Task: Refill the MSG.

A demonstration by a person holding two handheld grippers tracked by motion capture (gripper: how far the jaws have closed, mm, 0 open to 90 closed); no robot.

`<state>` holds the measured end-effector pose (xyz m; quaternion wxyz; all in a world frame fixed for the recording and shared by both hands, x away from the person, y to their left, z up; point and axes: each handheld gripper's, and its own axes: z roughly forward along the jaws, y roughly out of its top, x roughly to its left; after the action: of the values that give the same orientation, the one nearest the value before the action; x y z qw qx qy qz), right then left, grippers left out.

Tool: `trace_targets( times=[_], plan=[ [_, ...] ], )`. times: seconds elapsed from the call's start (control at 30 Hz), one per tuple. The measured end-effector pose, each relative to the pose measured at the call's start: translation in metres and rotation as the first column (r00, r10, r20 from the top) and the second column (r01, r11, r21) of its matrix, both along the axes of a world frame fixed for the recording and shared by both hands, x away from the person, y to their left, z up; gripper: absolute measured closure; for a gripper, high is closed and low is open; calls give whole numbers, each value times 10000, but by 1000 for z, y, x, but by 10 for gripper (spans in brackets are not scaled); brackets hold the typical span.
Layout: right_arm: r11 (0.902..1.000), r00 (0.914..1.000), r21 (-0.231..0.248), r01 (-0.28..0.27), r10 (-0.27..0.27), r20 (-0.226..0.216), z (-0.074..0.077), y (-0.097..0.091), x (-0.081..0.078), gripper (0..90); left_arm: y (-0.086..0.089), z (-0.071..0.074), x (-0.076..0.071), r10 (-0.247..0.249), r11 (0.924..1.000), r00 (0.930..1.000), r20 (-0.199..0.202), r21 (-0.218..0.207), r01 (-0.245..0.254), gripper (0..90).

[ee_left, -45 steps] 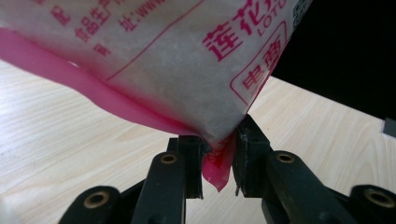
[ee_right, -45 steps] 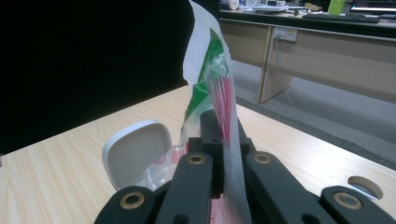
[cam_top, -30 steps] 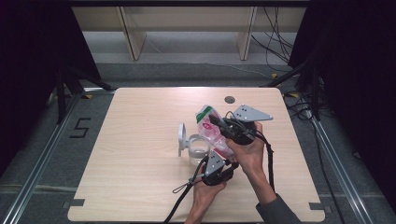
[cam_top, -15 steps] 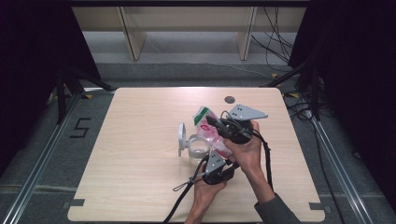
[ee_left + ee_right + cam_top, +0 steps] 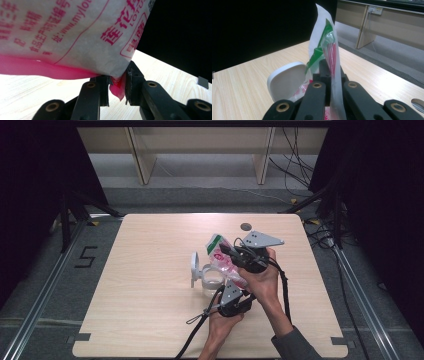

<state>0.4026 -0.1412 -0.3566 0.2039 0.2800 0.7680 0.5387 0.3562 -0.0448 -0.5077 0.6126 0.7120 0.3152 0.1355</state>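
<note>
Plastic snack bag (image 5: 220,255), which we clench at its corners with both left gripper (image 5: 231,292) and right gripper (image 5: 231,254) near the table's (image 5: 150,320) middle, may tear suddenly, spilling contents beside the open-lidded jar (image 5: 207,276).

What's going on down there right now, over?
Left tool shut on white-and-pink printed plastic bag, bottom corner. Right tool shut on its top. Clear lidded container under bag. Nothing blocking.

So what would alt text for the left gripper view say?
A white plastic bag printed with pink writing hangs over a pale wooden table, and the left gripper pinches its pink bottom corner between two black jaws.
</note>
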Motion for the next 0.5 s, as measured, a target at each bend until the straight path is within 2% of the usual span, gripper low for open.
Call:
trace_targets(
  times=[0.03, 0.07, 0.1, 0.13, 0.17, 0.2, 0.23, 0.27, 0.3, 0.33, 0.37, 0.5],
  plan=[
    [10000, 10000, 38, -10, 9, 87, -1, 2, 1, 900, -1, 0, 0, -27, 10000, 10000, 3, -45, 27, 754],
    [9999, 9999, -126, 41, -44, -168, 0, 3, -2, 900, -1, 0, 0, -24, 10000, 10000, 14, -89, 24, 754],
    [9999, 9998, -123, 21, -23, -176, 0, 4, -2, 900, -1, 0, 0, -27, 9999, 10000, 36, -133, 28, 754],
    [9995, 9999, -300, -66, 69, 95, 0, 4, 0, 900, -2, -1, 0, -47, 9997, 10000, 52, -232, 48, 754],
    [9991, 9999, -417, -40, 46, 137, 0, 5, -1, 900, -3, -1, -1, -56, 9997, 10000, 44, -258, 57, 754],
    [9991, 10000, -422, -31, 29, -38, 0, 6, -2, 900, -3, -1, -1, -57, 9999, 10000, 43, -156, 57, 754],
    [9990, 10000, -436, -71, 73, 42, -1, 7, -1, 900, -2, -1, -1, -30, 9999, 10000, 56, -99, 30, 754],
    [9991, 9999, -403, -103, 99, -84, -1, 7, -1, 900, -3, -1, -2, -11, 9999, 10000, 64, -110, 12, 754],
    [9992, 9999, -375, -134, 132, -77, -2, 8, -1, 900, -3, -2, -1, -27, 9999, 10000, 87, -126, 28, 754],
    [9989, 10000, -474, 54, -57, -58, -1, 8, -2, 900, -3, -2, -1, -56, 9999, 9999, 115, -114, 58, 754],
    [9988, 10000, -492, 34, -30, 68, -2, 8, -1, 900, -3, -2, -1, -42, 9999, 10000, 64, -150, 43, 754],
    [9982, 10000, -603, -23, 24, 22, -2, 8, -1, 900, -5, -1, 1, -166, 9995, 9998, 112, -270, 169, 755]
  ],
)
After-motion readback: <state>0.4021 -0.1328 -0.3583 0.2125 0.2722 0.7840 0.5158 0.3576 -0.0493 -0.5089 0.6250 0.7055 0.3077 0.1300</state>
